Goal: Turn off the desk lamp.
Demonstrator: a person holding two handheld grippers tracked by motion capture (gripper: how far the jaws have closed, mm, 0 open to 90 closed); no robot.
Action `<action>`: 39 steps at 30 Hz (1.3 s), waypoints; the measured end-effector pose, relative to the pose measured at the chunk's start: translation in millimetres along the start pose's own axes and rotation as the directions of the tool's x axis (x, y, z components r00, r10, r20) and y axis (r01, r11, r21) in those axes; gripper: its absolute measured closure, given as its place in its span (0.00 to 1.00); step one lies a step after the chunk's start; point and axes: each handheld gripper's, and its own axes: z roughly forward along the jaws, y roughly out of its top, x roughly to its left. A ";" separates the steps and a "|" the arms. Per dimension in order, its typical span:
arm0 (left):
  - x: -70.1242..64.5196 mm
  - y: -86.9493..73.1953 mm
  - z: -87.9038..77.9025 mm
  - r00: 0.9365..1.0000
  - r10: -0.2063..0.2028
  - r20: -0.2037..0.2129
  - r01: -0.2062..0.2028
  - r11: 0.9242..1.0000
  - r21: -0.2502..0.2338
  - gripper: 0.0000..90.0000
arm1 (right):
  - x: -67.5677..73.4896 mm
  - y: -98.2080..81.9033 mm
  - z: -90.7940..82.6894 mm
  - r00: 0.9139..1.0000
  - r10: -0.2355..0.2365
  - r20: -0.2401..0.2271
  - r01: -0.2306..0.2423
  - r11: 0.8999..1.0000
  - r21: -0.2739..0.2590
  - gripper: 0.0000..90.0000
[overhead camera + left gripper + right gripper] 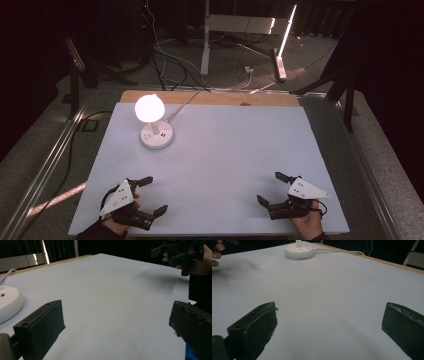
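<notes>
Your left gripper [150,195] sits near the bench's [225,165] near-left corner with its black jaws spread wide apart, holding nothing. Your right gripper [270,187] sits near the near-right corner, jaws likewise wide apart and empty. A lit white globe lamp on a round white base [156,135] stands toward the far-left corner

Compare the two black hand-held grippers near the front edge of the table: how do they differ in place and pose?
The left gripper sits at the table's front left, nearer the lit white lamp; the right gripper sits at the front right. The left gripper's jaws point rightward, the right gripper's leftward. Both are open, empty, and carry a grey three-cornered plate.
</notes>
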 end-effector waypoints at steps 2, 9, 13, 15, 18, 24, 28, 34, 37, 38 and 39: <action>-0.1 0.0 0.1 1.000 0.005 0.000 -0.005 1.000 0.007 0.01 | 0.2 0.1 0.0 1.000 -0.002 0.000 0.002 1.000 -0.001 0.00; -0.9 0.1 -0.1 1.000 0.009 0.004 -0.009 1.000 0.010 0.01 | 0.9 0.7 -0.7 1.000 -0.005 0.005 0.005 1.000 -0.003 0.00; -1.1 -0.3 -0.2 1.000 0.015 0.000 -0.015 1.000 0.021 0.01 | 1.1 1.2 -0.6 1.000 -0.007 0.004 0.007 1.000 -0.006 0.00; -1.0 0.5 -0.7 1.000 0.009 0.005 -0.009 1.000 0.014 0.01 | 1.8 1.6 -0.7 1.000 -0.008 -0.001 0.008 1.000 -0.003 0.00; -2.1 2.1 -1.7 1.000 0.009 0.017 -0.009 1.000 0.015 0.01 | 2.2 2.2 -1.3 1.000 -0.009 -0.002 0.009 1.000 -0.007 0.00; -6.0 6.4 -2.0 0.997 0.036 0.070 -0.039 0.999 0.038 0.01 | 2.8 3.3 -3.2 1.000 -0.012 0.006 0.012 1.000 -0.015 0.00; -7.0 10.9 -1.1 0.996 0.033 0.087 -0.035 0.999 0.032 0.01 | 2.7 4.4 -4.5 1.000 -0.005 0.011 0.005 1.000 -0.027 0.00; -7.6 22.2 -3.6 0.996 0.031 0.078 -0.032 0.999 0.007 0.01 | 4.2 5.3 -4.3 1.000 -0.006 0.009 0.007 1.000 -0.028 0.00; -4.4 28.2 -5.4 0.997 0.020 0.069 -0.020 1.000 -0.005 0.01 | 4.5 5.5 -4.5 1.000 -0.007 0.009 0.007 1.000 -0.030 0.00; -3.6 29.8 -5.8 0.998 0.017 0.062 -0.016 1.000 -0.010 0.01 | 4.6 5.5 -4.8 1.000 -0.006 0.009 0.006 1.000 -0.030 0.00; -2.7 31.3 -6.1 0.998 0.016 0.055 -0.015 1.000 -0.009 0.01 | 4.5 5.6 -4.9 1.000 -0.005 0.009 0.006 0.999 -0.031 0.00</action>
